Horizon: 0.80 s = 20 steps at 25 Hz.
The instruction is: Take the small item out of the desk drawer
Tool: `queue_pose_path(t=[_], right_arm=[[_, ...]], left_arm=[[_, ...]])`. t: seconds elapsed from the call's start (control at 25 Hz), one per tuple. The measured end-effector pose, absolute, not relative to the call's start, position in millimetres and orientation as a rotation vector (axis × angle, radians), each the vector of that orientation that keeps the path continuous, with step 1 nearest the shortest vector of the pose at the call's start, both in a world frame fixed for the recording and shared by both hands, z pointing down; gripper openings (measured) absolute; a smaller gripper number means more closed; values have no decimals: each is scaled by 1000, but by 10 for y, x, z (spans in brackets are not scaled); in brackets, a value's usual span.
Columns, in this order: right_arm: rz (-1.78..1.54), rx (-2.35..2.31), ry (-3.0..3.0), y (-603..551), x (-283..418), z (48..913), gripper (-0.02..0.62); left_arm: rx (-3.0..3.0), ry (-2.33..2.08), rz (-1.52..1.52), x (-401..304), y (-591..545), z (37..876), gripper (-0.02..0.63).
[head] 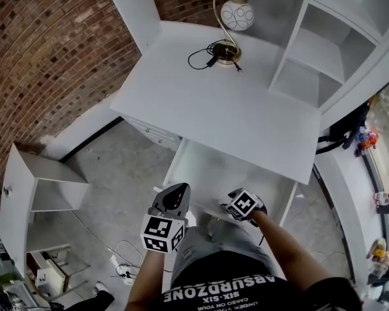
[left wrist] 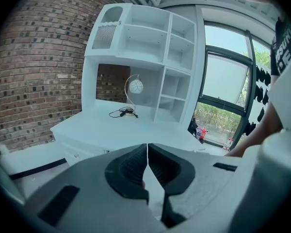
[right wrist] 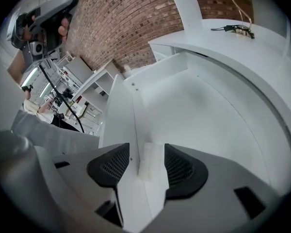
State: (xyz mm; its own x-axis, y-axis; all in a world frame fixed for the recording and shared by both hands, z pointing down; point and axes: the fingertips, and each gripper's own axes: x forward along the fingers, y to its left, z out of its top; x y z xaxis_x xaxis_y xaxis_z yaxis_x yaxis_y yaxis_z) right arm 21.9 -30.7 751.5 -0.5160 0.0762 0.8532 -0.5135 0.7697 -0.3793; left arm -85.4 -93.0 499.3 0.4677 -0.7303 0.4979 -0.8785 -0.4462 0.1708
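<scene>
Step in hand: the grasp. The drawer (right wrist: 203, 115) stands open. The small white item (right wrist: 145, 154) lies on the drawer floor against its side wall. The right gripper (right wrist: 147, 166) straddles it with jaws narrowly apart, not yet gripping. The left gripper (left wrist: 147, 166) is pinched together, empty, outside the drawer. Next, probably: close on the item and lift it clear of the wall.

Left tool (left wrist: 147, 152): jaws together, pads meeting along a thin seam; it is held roughly level and points forward. Right tool (right wrist: 148, 164): jaws apart, tilted downward. In the head view the two tools sit side by side, near each other, in front of the torso. Right forearm (head: 286, 246) reaches forward, bare. Left forearm (head: 140, 282) is bare and partly cropped.
</scene>
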Motion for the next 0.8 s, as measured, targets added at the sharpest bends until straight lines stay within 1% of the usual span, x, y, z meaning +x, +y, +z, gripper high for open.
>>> queue_pose_path(t=[0.8], right_arm=[[884, 258, -1805, -51, 261, 8209, 218]], left_arm=[[2251, -1334, 500, -857, -859, 5271, 9]])
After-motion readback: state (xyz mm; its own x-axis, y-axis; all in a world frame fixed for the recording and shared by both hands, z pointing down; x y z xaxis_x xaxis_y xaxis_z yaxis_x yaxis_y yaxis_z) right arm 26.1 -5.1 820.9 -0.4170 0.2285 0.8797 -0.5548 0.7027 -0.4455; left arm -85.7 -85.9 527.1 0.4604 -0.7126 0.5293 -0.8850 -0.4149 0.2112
